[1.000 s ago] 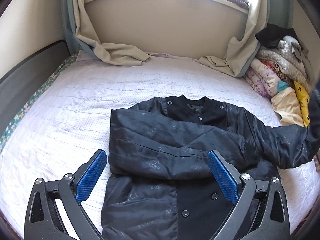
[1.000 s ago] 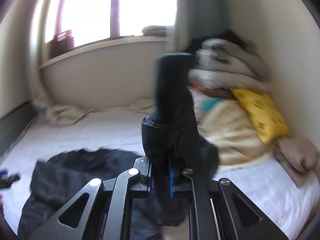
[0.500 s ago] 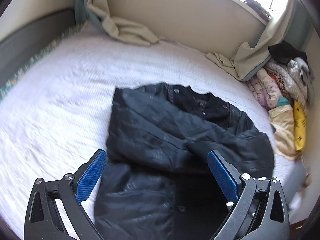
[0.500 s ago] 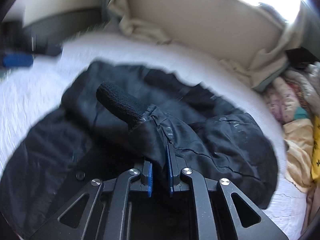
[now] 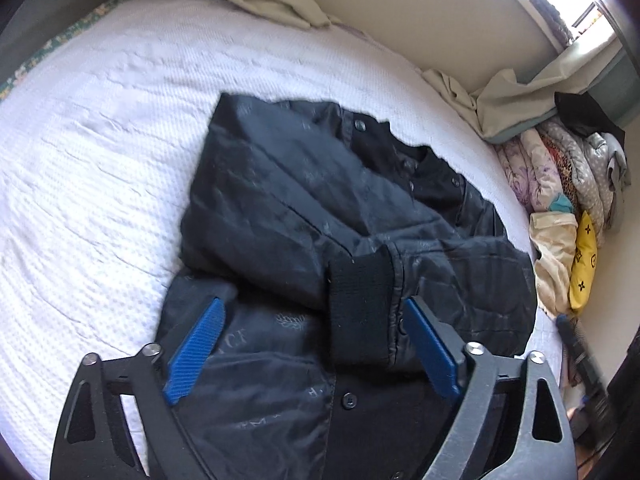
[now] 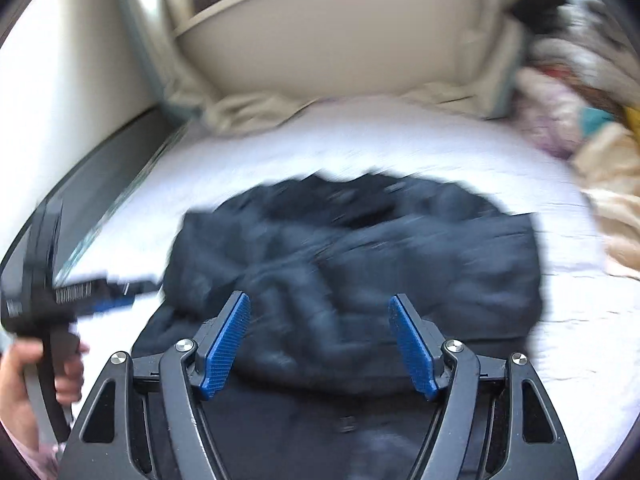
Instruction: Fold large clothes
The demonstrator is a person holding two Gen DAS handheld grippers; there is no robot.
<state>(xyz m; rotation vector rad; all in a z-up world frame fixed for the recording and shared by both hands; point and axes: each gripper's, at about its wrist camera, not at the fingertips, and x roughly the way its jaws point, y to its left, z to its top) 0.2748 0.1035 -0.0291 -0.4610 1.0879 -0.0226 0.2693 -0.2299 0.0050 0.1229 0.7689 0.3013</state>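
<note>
My right hand-held gripper [image 6: 320, 340] is letting go, its jaws spreading with nothing pinched, above the black jacket [image 5: 320, 216] that lies on the white bed [image 5: 100, 128]. My left hand-held gripper [image 5: 312, 344] is narrowing but unclenched, its blue pads apart over the jacket's front. Both sleeves lie folded across the chest, one ribbed cuff [image 5: 360, 300] on top.

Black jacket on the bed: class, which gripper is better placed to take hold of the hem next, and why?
Probably the left gripper: it hangs low over the black jacket near its bottom buttons, jaws closing on nothing yet. The right gripper is just opening, nothing held, its view blurred.
</note>
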